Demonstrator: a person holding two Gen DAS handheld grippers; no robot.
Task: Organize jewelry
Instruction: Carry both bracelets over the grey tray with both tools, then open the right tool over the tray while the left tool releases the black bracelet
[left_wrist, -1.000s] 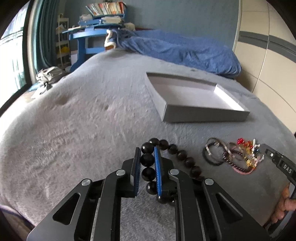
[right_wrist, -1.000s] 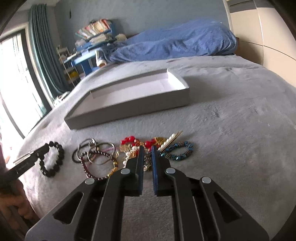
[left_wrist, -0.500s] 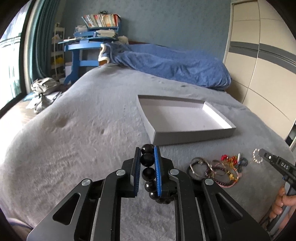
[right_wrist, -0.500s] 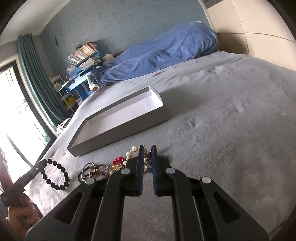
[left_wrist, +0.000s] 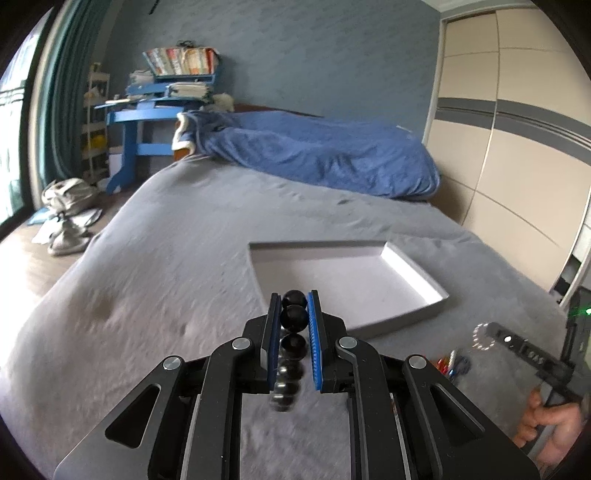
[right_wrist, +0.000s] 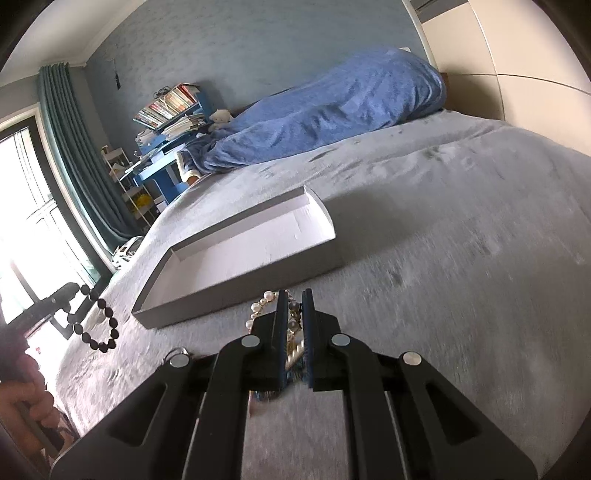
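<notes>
The left gripper (left_wrist: 294, 317) is clamped on a black bead bracelet (left_wrist: 293, 319) and the right gripper (right_wrist: 294, 314) on a pearl bracelet (right_wrist: 263, 306), both held above the grey bed (left_wrist: 166, 258) near the box (left_wrist: 413, 266). The box looks empty. More jewelry (left_wrist: 452, 363) lies on the bed, so sorting appears barely begun.

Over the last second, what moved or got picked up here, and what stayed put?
Both grippers rose off the bed with their catch. The left gripper, already clamped on the black bead bracelet, lifted it clear so that it now dangles. The right gripper, closed in the jewelry pile a second ago, raised a pearl bracelet from it. Unchanged: both grips, the empty white tray, and the remaining jewelry on the bed.
</notes>
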